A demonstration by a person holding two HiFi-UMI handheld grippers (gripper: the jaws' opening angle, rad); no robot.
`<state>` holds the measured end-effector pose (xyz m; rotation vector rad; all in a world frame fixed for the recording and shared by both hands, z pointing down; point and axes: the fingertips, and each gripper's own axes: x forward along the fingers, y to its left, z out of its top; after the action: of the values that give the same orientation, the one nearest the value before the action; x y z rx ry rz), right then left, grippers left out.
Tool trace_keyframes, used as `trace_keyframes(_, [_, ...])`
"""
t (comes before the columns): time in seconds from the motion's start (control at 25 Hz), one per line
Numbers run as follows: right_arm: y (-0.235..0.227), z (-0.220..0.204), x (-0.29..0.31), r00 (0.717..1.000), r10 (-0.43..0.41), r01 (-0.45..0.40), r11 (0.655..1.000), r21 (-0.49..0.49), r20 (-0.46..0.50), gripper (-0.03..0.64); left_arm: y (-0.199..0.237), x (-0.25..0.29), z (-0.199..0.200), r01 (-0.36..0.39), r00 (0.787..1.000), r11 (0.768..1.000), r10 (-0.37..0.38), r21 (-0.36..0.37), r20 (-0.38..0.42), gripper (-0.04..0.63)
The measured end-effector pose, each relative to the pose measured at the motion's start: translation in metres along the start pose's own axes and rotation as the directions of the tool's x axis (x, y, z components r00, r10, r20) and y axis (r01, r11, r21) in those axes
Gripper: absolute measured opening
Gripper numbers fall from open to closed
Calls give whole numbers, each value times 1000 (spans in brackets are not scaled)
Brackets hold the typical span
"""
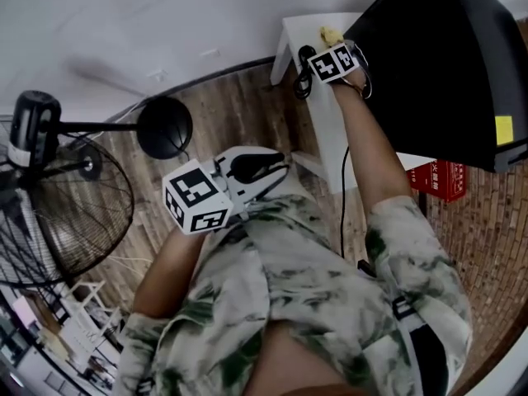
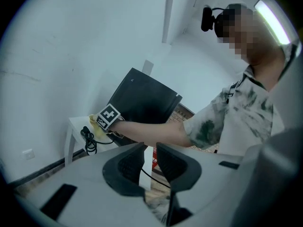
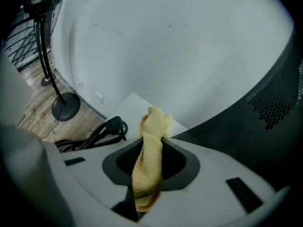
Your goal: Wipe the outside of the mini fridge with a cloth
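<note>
Yellow cloth (image 3: 150,150) in right gripper (image 3: 153,137) fingers — left gripper (image 2: 150,149) fingers narrowly apart

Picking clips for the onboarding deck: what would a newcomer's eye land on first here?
The yellow cloth stands out first, pinched in the right gripper, which is stretched out over the white table beside the black mini fridge at upper right in the head view. The left gripper is held open and empty close to the person's shirt. A black floor fan stands at far left.
</note>
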<state>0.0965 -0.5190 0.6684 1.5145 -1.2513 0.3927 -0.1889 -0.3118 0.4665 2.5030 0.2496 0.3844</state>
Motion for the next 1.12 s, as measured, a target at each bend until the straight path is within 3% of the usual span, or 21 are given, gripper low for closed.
trace_keyframes(0.24, [3, 7, -33, 983, 70, -94, 986, 135, 167, 100, -8, 25, 2, -39, 999, 999, 39, -23, 17, 71])
trace_keyframes(0.44, [16, -6, -75, 945, 130, -195, 960, 198, 300, 100, -28, 38, -6, -45, 999, 999, 45, -2, 17, 71])
trace_keyframes(0.6, [42, -26, -116, 898, 209, -309, 926, 216, 387, 100, -49, 44, -12, -31, 999, 999, 31, 33, 8, 71])
trace_keyframes(0.84, [78, -75, -182, 796, 322, -471, 861, 190, 513, 100, -82, 45, -25, -23, 999, 993, 20, 115, 25, 71])
trace_keyframes(1.12, [120, -151, -288, 710, 393, -592, 782, 194, 584, 98, -151, 24, -55, -28, 997, 987, 16, 158, 75, 71])
